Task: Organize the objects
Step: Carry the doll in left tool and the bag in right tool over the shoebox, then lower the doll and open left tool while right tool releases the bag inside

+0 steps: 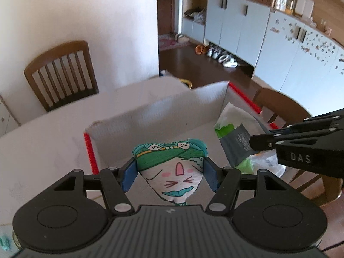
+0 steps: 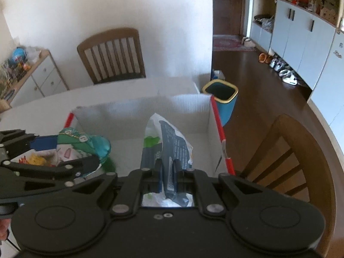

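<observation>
My left gripper is shut on a small stuffed pouch with a cartoon face and green-teal top, held over the near part of an open white cardboard box with red edges. The pouch also shows in the right wrist view, with the left gripper around it. My right gripper is shut on a grey-blue and white snack packet, held upright inside the box. The packet and the right gripper show at the right of the left wrist view.
The box stands on a white table. Wooden chairs stand behind the table and at its right. A blue bin stands on the floor beyond the box. White cabinets line the far wall.
</observation>
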Demonstrator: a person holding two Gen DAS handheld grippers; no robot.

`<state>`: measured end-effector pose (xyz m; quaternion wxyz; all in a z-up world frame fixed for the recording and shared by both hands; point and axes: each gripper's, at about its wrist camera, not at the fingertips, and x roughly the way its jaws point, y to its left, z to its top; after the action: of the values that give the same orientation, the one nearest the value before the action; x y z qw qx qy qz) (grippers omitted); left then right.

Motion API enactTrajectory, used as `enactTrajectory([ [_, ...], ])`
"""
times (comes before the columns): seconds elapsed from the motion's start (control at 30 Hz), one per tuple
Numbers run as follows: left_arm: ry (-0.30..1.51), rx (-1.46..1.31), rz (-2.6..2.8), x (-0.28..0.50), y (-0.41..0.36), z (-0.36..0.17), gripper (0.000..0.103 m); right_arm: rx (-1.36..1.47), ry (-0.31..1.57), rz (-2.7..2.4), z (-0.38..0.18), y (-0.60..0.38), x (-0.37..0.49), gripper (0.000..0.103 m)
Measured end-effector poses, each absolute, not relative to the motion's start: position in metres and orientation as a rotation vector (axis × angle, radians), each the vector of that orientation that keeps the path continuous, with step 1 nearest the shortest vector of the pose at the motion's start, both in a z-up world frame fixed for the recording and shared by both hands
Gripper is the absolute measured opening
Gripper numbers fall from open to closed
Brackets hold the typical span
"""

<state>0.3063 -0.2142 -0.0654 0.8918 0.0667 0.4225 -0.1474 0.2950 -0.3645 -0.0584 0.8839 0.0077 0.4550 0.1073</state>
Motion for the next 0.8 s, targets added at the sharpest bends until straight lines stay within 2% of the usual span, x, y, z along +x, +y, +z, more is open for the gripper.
enactTrajectory([
  [0.37,0.979,0.16,-0.269,0.323,-0.218,-0.107,0.065,-0.054,1.028,0.298,-0.094,-0.357,0.312,0.008],
  [0.8,1.087,0.205,-0.276,0.334,-0.23,-0.131,0.066,-0.058,1.104,0.307,-0.121,-0.361,0.317,0.008],
])
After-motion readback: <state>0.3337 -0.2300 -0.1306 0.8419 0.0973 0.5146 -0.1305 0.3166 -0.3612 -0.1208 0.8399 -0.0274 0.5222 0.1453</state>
